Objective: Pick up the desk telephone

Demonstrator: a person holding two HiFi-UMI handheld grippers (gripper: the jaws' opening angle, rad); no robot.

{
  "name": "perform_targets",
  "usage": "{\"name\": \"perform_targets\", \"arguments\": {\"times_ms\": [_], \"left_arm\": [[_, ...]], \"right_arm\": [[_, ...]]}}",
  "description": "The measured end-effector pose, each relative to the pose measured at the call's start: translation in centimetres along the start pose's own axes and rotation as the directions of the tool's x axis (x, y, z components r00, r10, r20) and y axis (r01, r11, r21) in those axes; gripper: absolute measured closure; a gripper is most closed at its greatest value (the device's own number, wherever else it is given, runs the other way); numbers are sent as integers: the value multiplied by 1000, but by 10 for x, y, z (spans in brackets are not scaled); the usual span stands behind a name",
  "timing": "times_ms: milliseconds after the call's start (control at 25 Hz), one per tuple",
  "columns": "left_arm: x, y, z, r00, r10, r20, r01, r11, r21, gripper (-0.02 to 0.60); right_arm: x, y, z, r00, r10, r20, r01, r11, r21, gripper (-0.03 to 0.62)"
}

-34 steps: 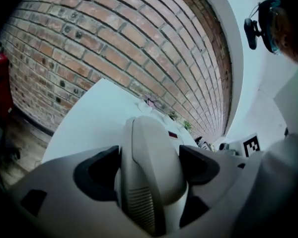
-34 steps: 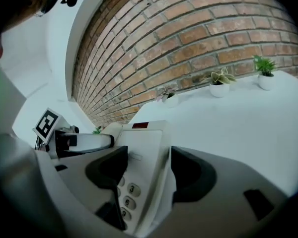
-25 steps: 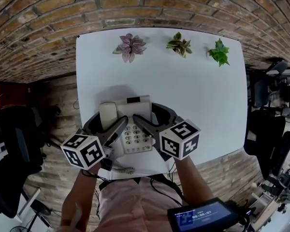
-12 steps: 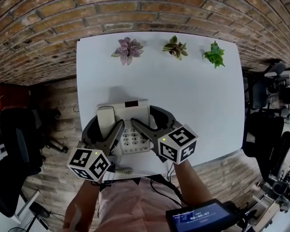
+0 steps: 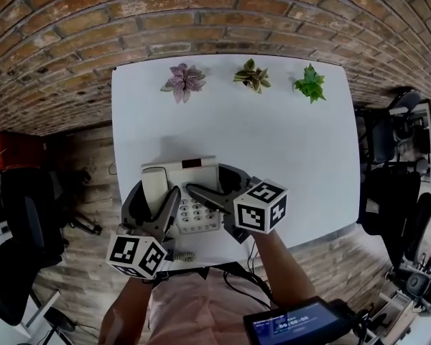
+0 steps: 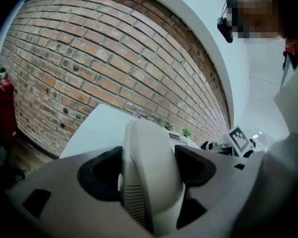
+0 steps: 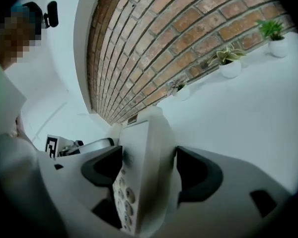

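A beige desk telephone [image 5: 194, 210] lies near the white table's front edge. Its handset [image 5: 153, 185] rests along its left side. My left gripper [image 5: 158, 191] straddles the handset [image 6: 149, 152]. The jaws of the left gripper [image 6: 149, 165] are closing, and both dark pads touch the handset's sides. My right gripper [image 5: 208, 180] reaches over the phone's right half, with one finger [image 5: 197, 191] lying across the keypad. Seen from the right gripper [image 7: 148, 165], the phone body [image 7: 139, 152] stands between the jaws, which are opening.
Three small potted plants [image 5: 183, 81] [image 5: 251, 76] [image 5: 309, 83] line the table's far edge [image 5: 273, 135], against a brick wall. A coiled cord [image 5: 183, 254] hangs at the near edge. Office chairs stand left [image 5: 21, 214] and right [image 5: 395, 192]. A screen device [image 5: 294, 325] is at the person's waist.
My left gripper has rolled, so its marker cube now sits lower and nearer the person. Its jaws have narrowed round the handset. The right gripper stays over the phone's right half.
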State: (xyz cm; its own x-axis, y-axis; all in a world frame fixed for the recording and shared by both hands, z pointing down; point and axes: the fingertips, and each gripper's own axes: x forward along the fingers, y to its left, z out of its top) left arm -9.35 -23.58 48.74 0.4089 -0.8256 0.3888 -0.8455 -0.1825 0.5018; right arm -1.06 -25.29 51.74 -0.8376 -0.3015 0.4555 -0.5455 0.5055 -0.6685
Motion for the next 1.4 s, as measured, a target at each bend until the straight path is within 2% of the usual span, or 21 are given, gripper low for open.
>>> {"name": "perform_targets", "arguments": {"times_ms": [160, 360, 480, 560, 600, 760, 960, 1080, 1320, 1400], "left_arm": [[-5, -1, 0, 1000, 12, 26, -12, 1000, -2, 256], [-16, -4, 3, 997, 14, 77, -16, 1000, 21, 254], [-20, -15, 3, 997, -22, 77, 13, 993, 116, 240], [-21, -26, 0, 995, -79, 55, 67, 980, 189, 171], [-24, -30, 0, 991, -120, 51, 109, 976, 189, 162], [-40, -32, 1, 963, -266, 44, 261, 961, 88, 115], [-54, -37, -21, 914, -405, -30, 406, 913, 41, 104], [-52, -40, -31, 899, -434, -60, 436, 899, 34, 104], [-40, -35, -38, 887, -460, -45, 458, 888, -49, 104], [-39, -38, -40, 876, -480, -50, 477, 877, -53, 104]], "right_arm": [[2, 2, 1, 999, 37, 1, -37, 999, 28, 243], [-2, 12, 4, 997, 79, 6, -79, 997, -17, 263], [-12, 18, 6, 993, 99, 64, -95, 993, -68, 272], [-18, 20, 6, 988, 117, 104, -107, 989, -101, 275], [-21, 22, 7, 985, 129, 119, -114, 986, -122, 275], [-27, 35, 9, 973, 175, 152, -141, 967, -211, 276], [-34, 40, 8, 961, 216, 172, -166, 951, -262, 278], [-37, 42, 7, 954, 236, 186, -178, 942, -283, 279], [-42, 46, 3, 943, 272, 191, -206, 930, -305, 283], [-44, 47, 1, 941, 281, 191, -214, 926, -310, 283]]}}
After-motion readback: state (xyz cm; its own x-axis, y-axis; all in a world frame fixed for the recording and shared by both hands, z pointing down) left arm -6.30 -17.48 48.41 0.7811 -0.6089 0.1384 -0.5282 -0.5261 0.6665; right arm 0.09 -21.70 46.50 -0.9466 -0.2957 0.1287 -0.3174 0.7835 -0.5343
